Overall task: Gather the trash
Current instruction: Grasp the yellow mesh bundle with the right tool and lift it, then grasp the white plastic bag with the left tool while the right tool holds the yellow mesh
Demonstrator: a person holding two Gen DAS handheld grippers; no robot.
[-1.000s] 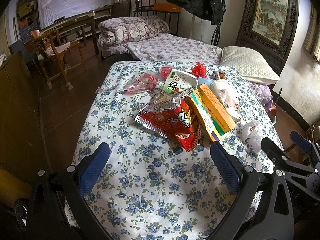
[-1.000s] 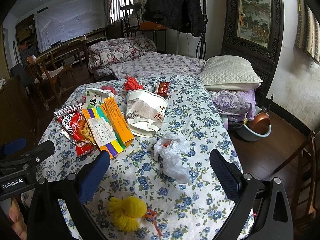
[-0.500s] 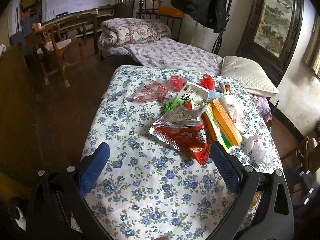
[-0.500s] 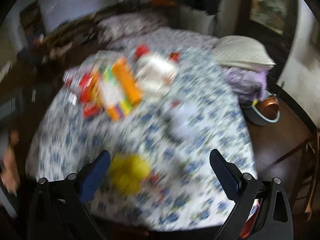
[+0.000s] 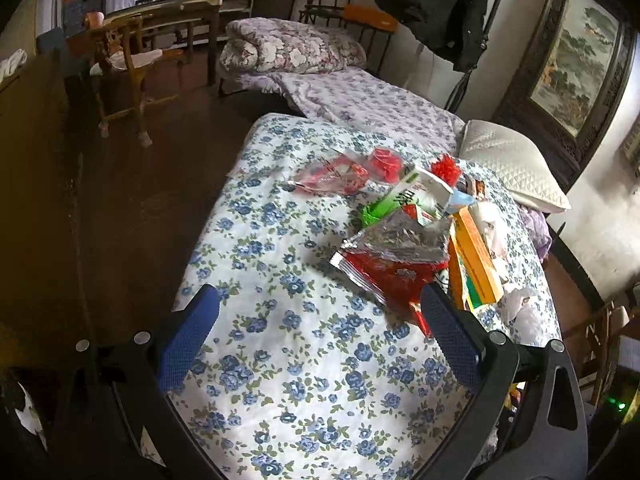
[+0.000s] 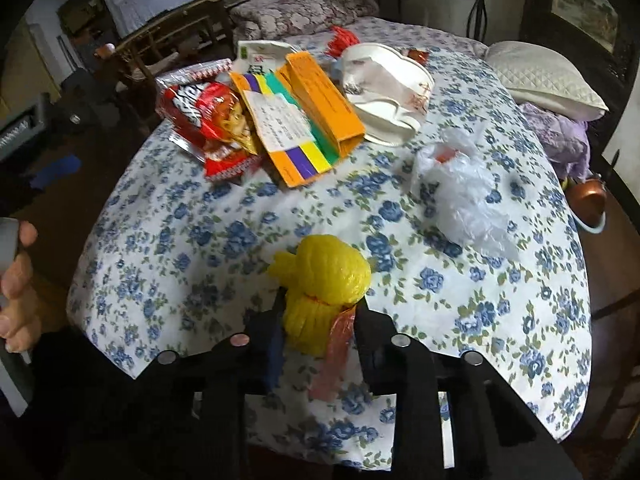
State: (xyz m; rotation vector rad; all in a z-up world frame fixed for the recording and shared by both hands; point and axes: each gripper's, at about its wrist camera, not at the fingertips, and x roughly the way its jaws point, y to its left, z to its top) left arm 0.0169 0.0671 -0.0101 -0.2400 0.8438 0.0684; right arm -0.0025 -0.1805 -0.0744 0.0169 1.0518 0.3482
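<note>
A tied yellow plastic bag with a red strip lies near the front edge of the flowered tablecloth. My right gripper is closing its jaws, and the bag's lower part is squeezed between them. Further back lie a red snack bag, an orange box, a crushed white bowl and a crumpled clear bag. My left gripper stands open over bare cloth, nothing between its fingers. The red snack bag is just beyond its right finger, with a green carton and a red wrapper further off.
A person's hand grips a handle at the left edge. Right of the table are a white pillow and a copper pot on the floor. A wooden chair and a bed with a folded quilt stand behind.
My right gripper has tipped down to the yellow bag and its wide-open jaws have closed around it. My left gripper has slid left, so the trash pile now sits at its right.
</note>
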